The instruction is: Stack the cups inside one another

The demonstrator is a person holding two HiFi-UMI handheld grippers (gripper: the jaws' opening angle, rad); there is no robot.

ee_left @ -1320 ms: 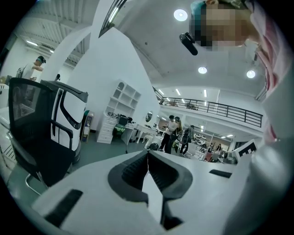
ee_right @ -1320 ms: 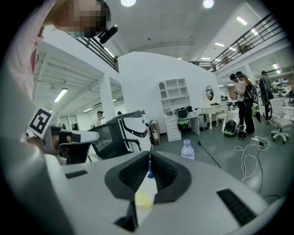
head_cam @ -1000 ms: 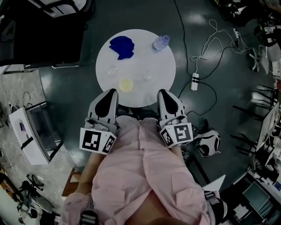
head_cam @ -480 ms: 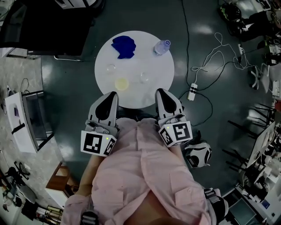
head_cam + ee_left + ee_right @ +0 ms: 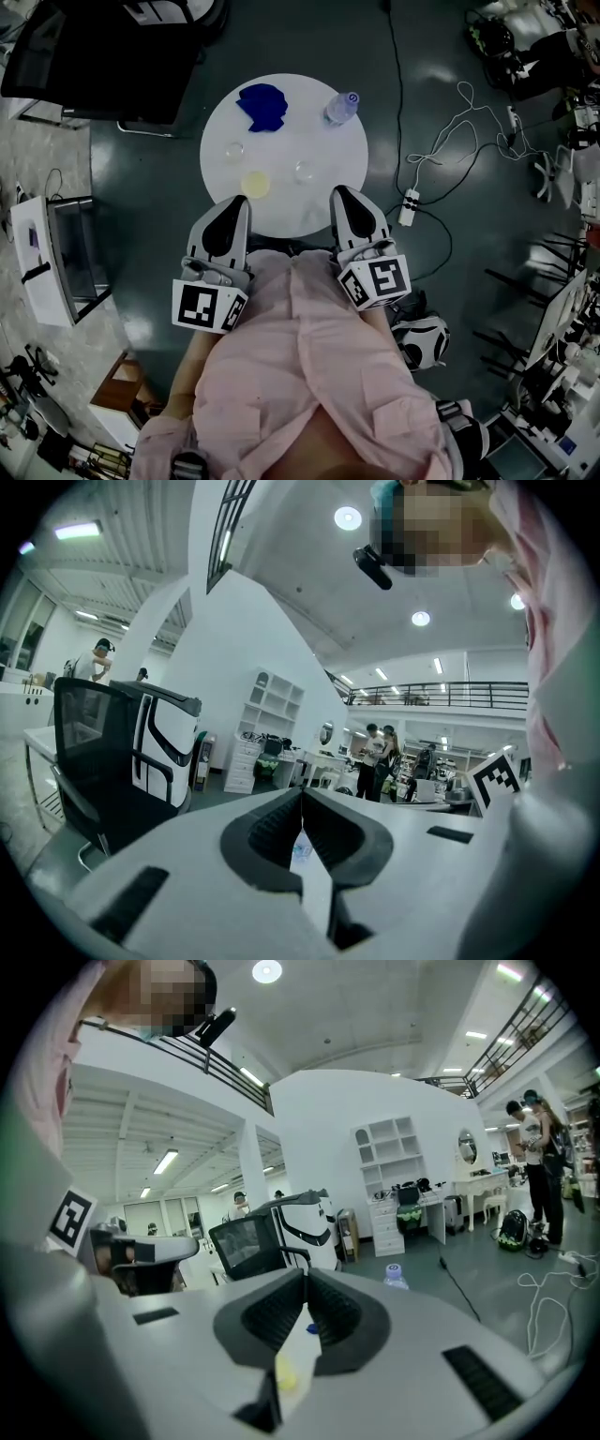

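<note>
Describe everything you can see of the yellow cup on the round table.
The yellow cup is pale yellow and round seen from above; it looks like thin plastic, though it is too small to be sure. It stands on the white round table, near the edge closest to the person, left of the middle. It is not nested: the left clear cup stands apart beyond it, the right clear cup apart at its right. Only the tabletop touches it.

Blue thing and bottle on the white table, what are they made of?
The blue thing looks like soft cloth: matte, crumpled, with uneven edges. The bottle looks like clear plastic: a see-through body with some shine and a bluish cap. From this far up, neither is certain.
</note>
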